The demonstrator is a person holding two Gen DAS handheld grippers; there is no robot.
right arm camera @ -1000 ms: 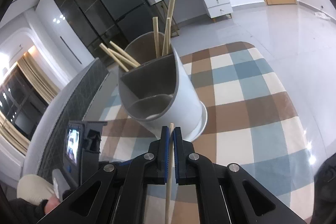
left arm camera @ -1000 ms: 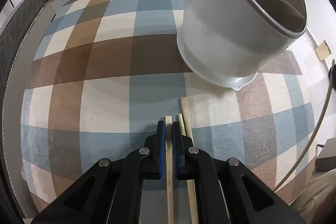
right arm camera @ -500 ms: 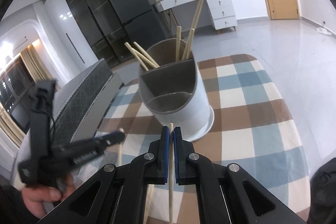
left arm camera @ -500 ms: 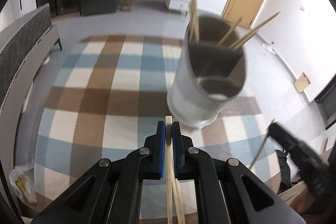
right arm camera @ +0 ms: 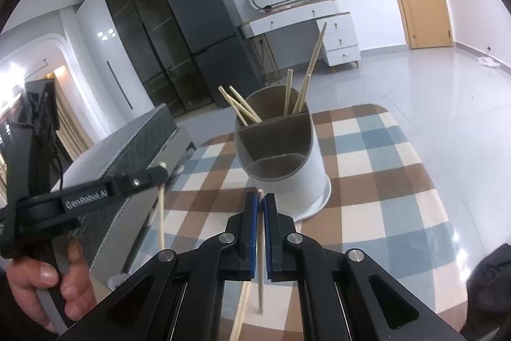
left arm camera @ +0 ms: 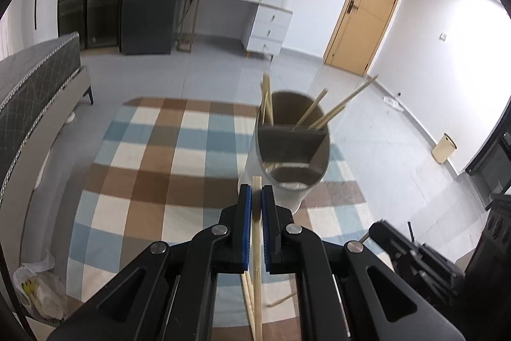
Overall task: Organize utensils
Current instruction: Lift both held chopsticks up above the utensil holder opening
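Observation:
A white round holder (left arm camera: 297,197) with grey dividers stands on the checked tablecloth (left arm camera: 159,181); several wooden chopsticks (left arm camera: 332,114) lean in its far compartment. My left gripper (left arm camera: 256,190) is shut on one chopstick (left arm camera: 257,245), raised above the cloth just short of the holder. My right gripper (right arm camera: 261,197) is shut on another chopstick (right arm camera: 260,261), also in front of the holder (right arm camera: 297,190). In the right wrist view the left gripper (right arm camera: 153,174) shows at the left, held by a hand (right arm camera: 38,277), its chopstick (right arm camera: 161,213) hanging down.
Loose chopsticks (left arm camera: 247,293) lie on the cloth below the left gripper. A grey quilted sofa (left arm camera: 32,85) runs along the table's left side, with a plastic bag (left arm camera: 38,286) on the floor. A dark fridge (right arm camera: 207,31), white dresser (left arm camera: 255,8) and wooden door (left arm camera: 364,8) stand behind.
My left gripper has risen and tilted up with its chopstick off the cloth, and the holder looks farther away. It has come into the right wrist view. The right gripper drew back slightly.

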